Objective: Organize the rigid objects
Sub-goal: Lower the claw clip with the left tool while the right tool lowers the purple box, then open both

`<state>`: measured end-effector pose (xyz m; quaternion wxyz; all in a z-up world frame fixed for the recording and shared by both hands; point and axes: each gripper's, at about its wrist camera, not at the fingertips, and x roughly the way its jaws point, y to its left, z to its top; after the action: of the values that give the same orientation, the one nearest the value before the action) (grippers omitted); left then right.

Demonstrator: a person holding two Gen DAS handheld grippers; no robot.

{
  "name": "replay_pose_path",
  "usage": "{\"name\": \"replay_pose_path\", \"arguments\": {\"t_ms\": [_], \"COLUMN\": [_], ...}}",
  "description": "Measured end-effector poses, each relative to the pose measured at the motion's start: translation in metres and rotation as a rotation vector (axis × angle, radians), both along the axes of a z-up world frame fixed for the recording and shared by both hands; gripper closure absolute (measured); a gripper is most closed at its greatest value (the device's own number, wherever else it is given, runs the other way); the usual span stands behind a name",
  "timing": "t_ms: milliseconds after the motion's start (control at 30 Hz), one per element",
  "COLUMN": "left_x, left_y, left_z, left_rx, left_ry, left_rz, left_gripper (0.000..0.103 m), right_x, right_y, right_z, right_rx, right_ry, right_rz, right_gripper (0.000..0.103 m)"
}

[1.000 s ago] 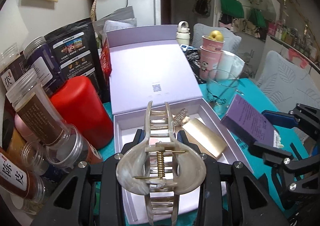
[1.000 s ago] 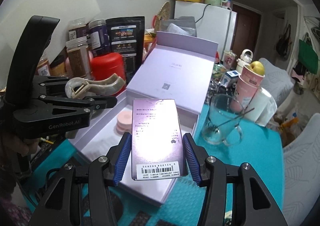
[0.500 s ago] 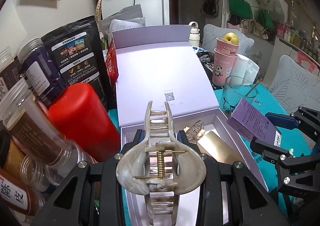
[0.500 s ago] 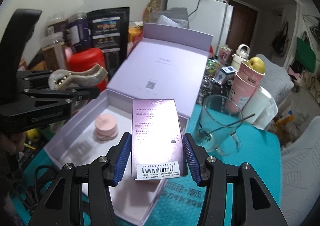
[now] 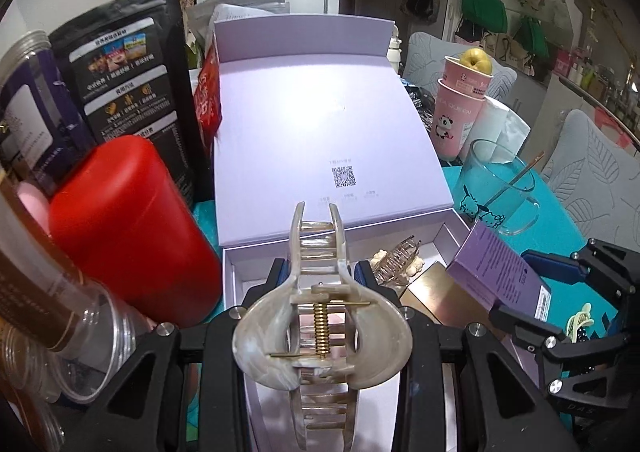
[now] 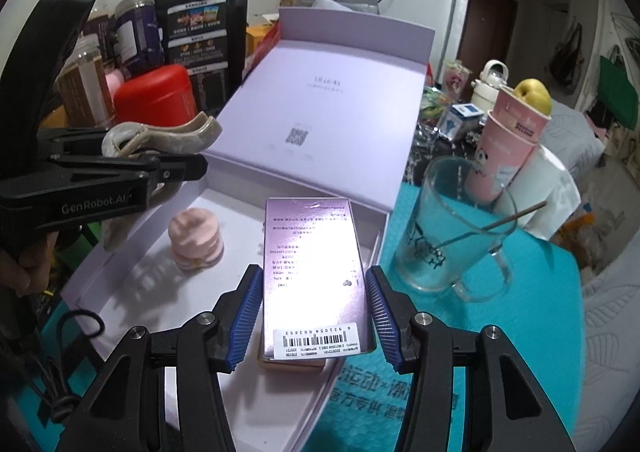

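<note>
Left gripper (image 5: 322, 272) is clamped on the big marbled hair claw (image 5: 322, 336), centre of the left wrist view, held over the near-left part of the open lavender box (image 5: 240, 276). Right gripper (image 6: 314, 304) has its blue pads (image 6: 248, 312) at the sides of the purple carton (image 6: 316, 276), w/ a thin gap showing on each side; it looks like a loose hold, but I can't tell for sure if the carton is gripped or already resting on something pinkish-gold below it.

Already in the box: a pink round puff (image 6: 195, 238), a small gold claw clip (image 5: 396, 262) and a gold flat pack (image 5: 436, 296).

Left to do, by my read: set both held items down in the box. One pale comb-like thing (image 5: 578, 322) lies outside on the teal mat, lower right of the left wrist view, prob. also to go in.
</note>
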<state>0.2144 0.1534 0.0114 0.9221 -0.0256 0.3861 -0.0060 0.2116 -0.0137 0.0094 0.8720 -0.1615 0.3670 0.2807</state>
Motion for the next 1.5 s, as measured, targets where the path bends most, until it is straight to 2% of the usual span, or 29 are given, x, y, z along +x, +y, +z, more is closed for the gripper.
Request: {"name": "replay_pose_path", "arguments": {"t_ms": [133, 400, 567, 733, 1200, 1500], "left_x": [0.008, 0.022, 0.027, 0.033, 0.038, 0.024], "left_y": [-0.001, -0.004, -0.006, -0.006, -0.009, -0.008], "left_z": [-0.006, -0.025, -0.034, -0.045, -0.051, -0.043], "left_rx": [-0.005, 0.015, 0.014, 0.001, 0.014, 0.008], "left_ry": [0.020, 0.113, 0.146, 0.182, 0.203, 0.169], "left_rz": [-0.014, -0.022, -0.022, -0.019, -0.020, -0.010], "left_gripper": [0.069, 0.069, 0.069, 0.069, 0.069, 0.069], "right_x": [0.003, 0.009, 0.008, 0.012, 0.010, -0.002], "right_y": [0.002, 0.006, 0.011, 0.013, 0.018, 0.012], "right_z": [-0.008, -0.021, -0.021, -0.033, -0.036, -0.025], "right_rx": [-0.004, -0.009, -0.026, -0.046, -0.079, -0.066], "right_ry": [0.023, 0.056, 0.036, 0.076, 0.053, 0.035], "right_rz": [0.002, 0.008, 0.014, 0.003, -0.010, -0.015], "right_gripper": [0.051, 0.051, 0.051, 0.051, 0.049, 0.044]}}
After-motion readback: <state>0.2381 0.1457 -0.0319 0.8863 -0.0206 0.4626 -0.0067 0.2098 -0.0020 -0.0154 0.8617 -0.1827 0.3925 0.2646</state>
